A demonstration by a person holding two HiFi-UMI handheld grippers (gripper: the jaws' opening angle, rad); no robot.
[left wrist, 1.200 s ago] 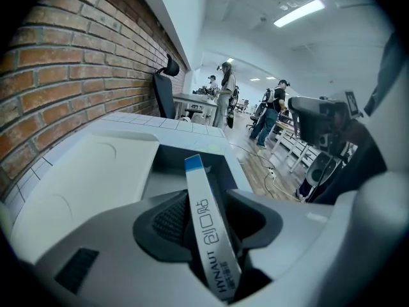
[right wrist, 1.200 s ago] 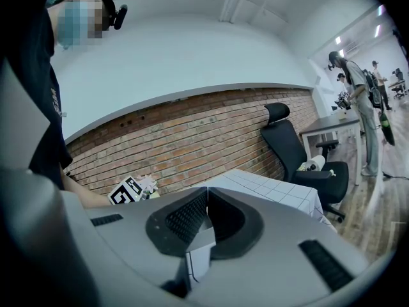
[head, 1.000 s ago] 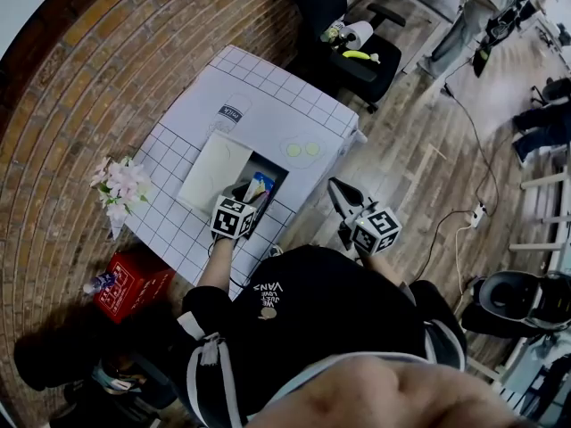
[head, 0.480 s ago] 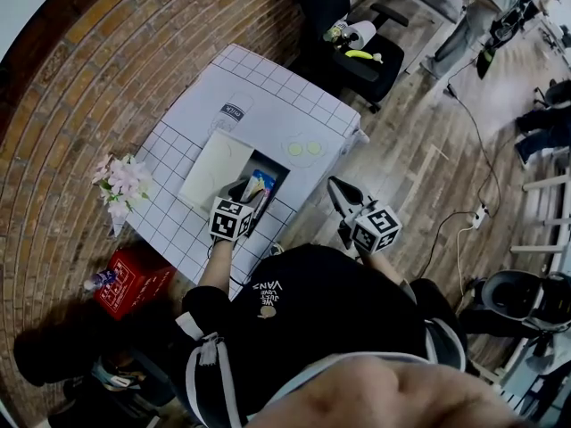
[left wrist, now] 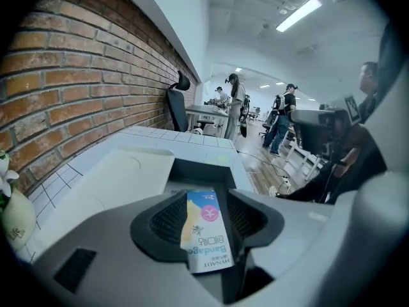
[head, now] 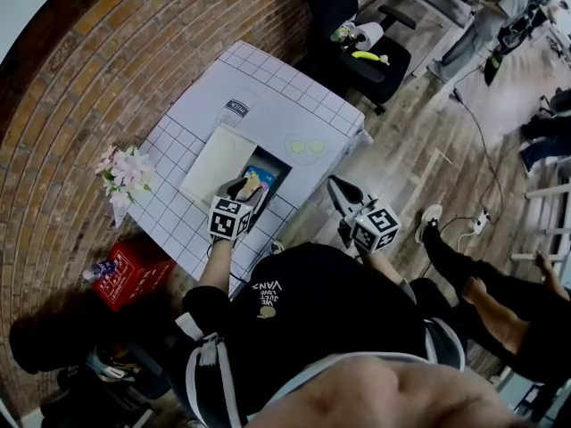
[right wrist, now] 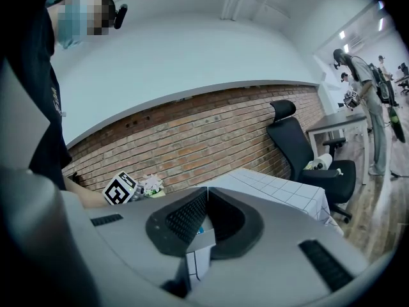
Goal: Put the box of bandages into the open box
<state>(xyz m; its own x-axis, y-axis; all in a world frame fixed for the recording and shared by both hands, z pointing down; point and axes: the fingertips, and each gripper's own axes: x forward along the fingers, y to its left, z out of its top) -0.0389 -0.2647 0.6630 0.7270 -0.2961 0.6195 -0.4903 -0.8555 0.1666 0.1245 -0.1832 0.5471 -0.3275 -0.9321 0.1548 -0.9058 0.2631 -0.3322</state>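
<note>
Your left gripper (head: pixel 241 191) was clenched on the box of bandages (head: pixel 254 182), with the flat pack pinched between both pads. In the left gripper view the pack (left wrist: pixel 206 230) stood on edge between the jaws, its blue and yellow face showing and the print upside down. You held it at the near end of the open box (head: pixel 275 173), whose dark inside lay just beyond the jaw tips. From these views you could not tell whether the pack touched the box floor. The box's white lid (head: pixel 216 164) lay folded back flat on the counter (head: pixel 268 87), on the side toward the brick wall.

Your right gripper (head: pixel 336 189) was off the counter's near edge, well apart from the open box. Its jaws were pressed together at the tips with nothing between them, as the right gripper view showed (right wrist: pixel 206 193).

A bunch of pale flowers (head: pixel 123 175) stood at the counter's corner by the wall. Two pale green discs (head: pixel 305 146) lay on the cloth just beyond the open box. A black office chair (head: pixel 368 59) stood past the far end of the counter.
</note>
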